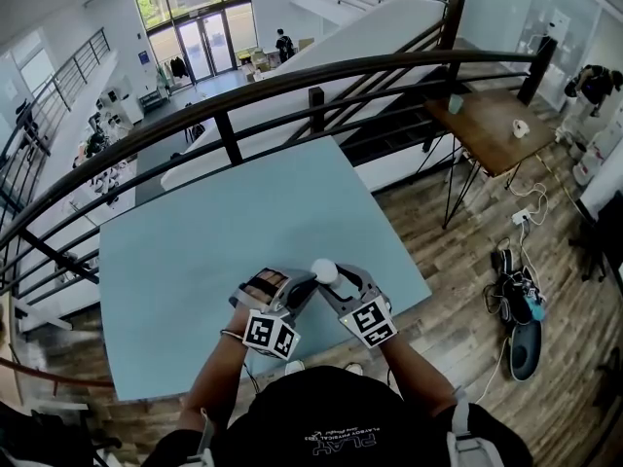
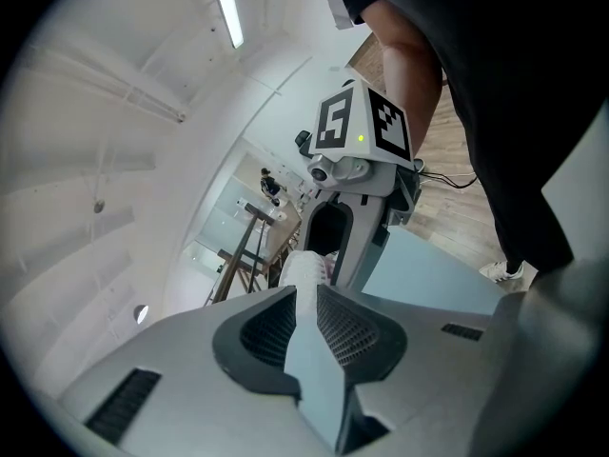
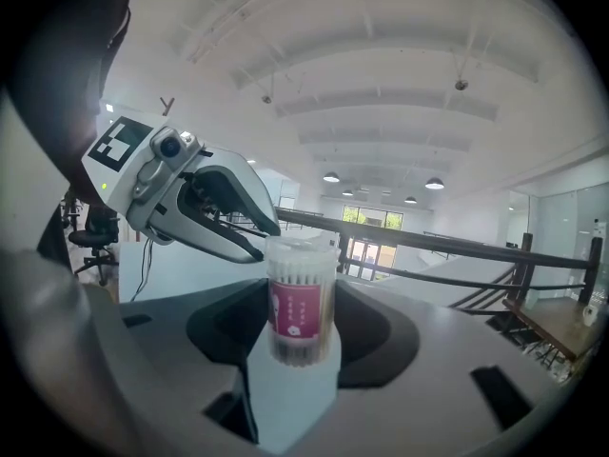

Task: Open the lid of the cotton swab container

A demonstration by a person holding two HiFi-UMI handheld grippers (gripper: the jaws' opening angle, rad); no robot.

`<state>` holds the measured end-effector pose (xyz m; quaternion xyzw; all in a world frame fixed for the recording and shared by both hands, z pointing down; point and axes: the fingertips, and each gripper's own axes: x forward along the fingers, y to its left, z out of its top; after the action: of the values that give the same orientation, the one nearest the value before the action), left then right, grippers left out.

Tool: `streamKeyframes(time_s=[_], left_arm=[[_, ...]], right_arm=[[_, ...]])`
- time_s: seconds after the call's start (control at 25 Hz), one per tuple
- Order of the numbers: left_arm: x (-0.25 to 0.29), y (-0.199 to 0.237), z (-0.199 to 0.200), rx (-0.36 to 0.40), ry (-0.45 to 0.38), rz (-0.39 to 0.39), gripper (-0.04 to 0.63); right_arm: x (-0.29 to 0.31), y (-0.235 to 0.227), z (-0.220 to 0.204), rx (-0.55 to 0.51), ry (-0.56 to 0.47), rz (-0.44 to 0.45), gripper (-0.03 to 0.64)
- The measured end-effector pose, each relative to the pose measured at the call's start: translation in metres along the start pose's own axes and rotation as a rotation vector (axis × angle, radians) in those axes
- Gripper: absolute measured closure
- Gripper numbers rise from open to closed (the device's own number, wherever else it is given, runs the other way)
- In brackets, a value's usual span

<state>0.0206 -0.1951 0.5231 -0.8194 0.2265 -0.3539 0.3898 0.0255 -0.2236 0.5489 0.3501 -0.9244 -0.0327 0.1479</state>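
The cotton swab container (image 3: pixel 299 307) is a clear cylinder with a pink label, full of swabs. My right gripper (image 3: pixel 303 346) is shut on its body and holds it upright above the light blue table (image 1: pixel 195 261). Its white lid (image 1: pixel 324 272) shows from above between the two grippers. My left gripper (image 1: pixel 310 284) comes in from the left, and its fingers (image 3: pixel 249 244) meet the top of the container. From the left gripper's (image 2: pixel 306 298) own view the jaws stand close together, with the ribbed white lid (image 2: pixel 306 267) pinched at their tips. The right gripper (image 2: pixel 331 241) faces it.
A dark metal railing (image 1: pixel 292 81) runs along the table's far edge above a lower floor. To the right stand a wooden side table (image 1: pixel 492 125) with a cup and a roll, and a tangle of cables and shoes (image 1: pixel 521 305) on the wooden floor.
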Motion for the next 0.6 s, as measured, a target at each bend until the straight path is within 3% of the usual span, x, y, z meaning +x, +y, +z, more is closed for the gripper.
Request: streamKeyframes(time_s=[0.56,0.6], left_arm=[[-0.010,0.014,0.008,-0.023,-0.007,0.099,0.524],[-0.011,0.016,0.008,-0.024,-0.008,0.115,0.580]], right_arm=[[-0.008,0.001,0.002,0.032,-0.016,0.002,0.394],[-0.009,0.001,0.002,0.034,-0.017,0.004,0.394]])
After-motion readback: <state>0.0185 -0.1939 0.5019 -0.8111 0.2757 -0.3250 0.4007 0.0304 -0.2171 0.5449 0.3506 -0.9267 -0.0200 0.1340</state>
